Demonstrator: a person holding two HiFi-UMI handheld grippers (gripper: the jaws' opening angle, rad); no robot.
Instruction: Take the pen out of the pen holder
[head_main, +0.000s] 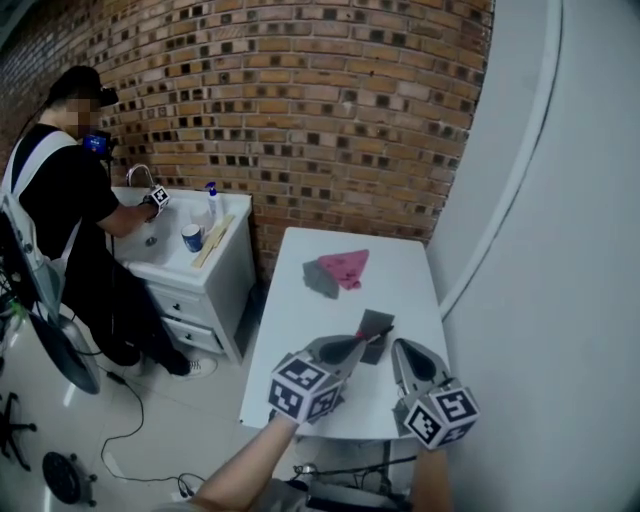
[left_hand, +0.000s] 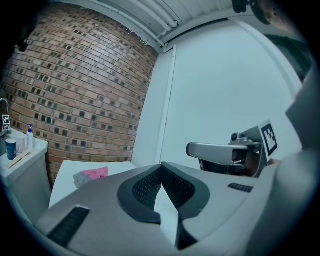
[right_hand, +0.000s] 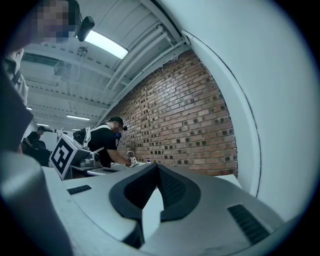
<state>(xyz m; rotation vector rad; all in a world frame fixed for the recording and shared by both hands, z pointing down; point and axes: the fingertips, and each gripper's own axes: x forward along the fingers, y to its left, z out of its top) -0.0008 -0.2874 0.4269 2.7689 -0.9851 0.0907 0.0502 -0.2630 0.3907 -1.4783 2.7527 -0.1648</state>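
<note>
A dark grey pen holder (head_main: 377, 323) stands near the front of the white table (head_main: 410, 270). I cannot make out a pen in it. My left gripper (head_main: 384, 334) reaches in from the lower left, its tip at the holder's front edge, jaws shut with nothing between them. In the left gripper view, the left gripper (left_hand: 161, 166) has its pads meeting at the tip. My right gripper (head_main: 401, 347) hovers just right of the holder, also shut and empty. The right gripper (right_hand: 157, 166) shows the same in its own view. The holder is hidden in both gripper views.
A grey cloth (head_main: 320, 277) and a pink cloth (head_main: 346, 266) lie further back on the table. At the left, a person (head_main: 70, 210) works at a white sink cabinet (head_main: 200, 270). A brick wall (head_main: 300, 110) stands behind and a white wall (head_main: 560, 250) at the right.
</note>
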